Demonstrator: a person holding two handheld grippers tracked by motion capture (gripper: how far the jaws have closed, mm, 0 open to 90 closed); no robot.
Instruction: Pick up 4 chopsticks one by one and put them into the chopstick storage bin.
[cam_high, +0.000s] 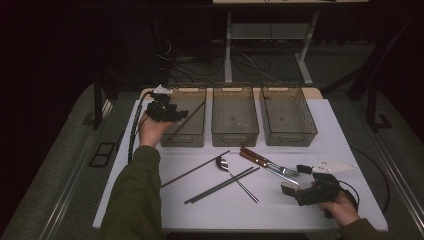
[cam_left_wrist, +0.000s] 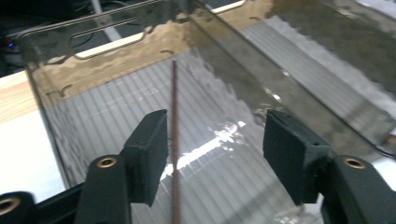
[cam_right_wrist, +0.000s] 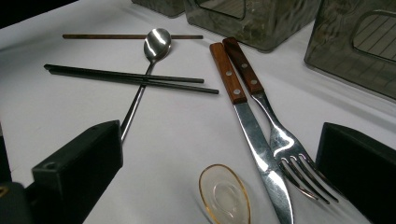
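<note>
Chopstick (cam_left_wrist: 174, 140), brown and thin, lies inside the leftmost clear bin (cam_high: 183, 116) at the far side of the white bench (cam_high: 300, 150), running between the jaws of my left tongs (cam_left_wrist: 214, 140), which stand apart and do not grip it. My right tongs (cam_right_wrist: 219, 182), wide open and empty, hover low over a knife (cam_right_wrist: 243, 112), a fork (cam_right_wrist: 275, 126) and a small glass dish (cam_right_wrist: 225, 195).

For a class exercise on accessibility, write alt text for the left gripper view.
Open black jaws of the left gripper hang over a clear plastic bin; a thin brown chopstick lies between them, beside the left jaw, on the ribbed floor.
</note>
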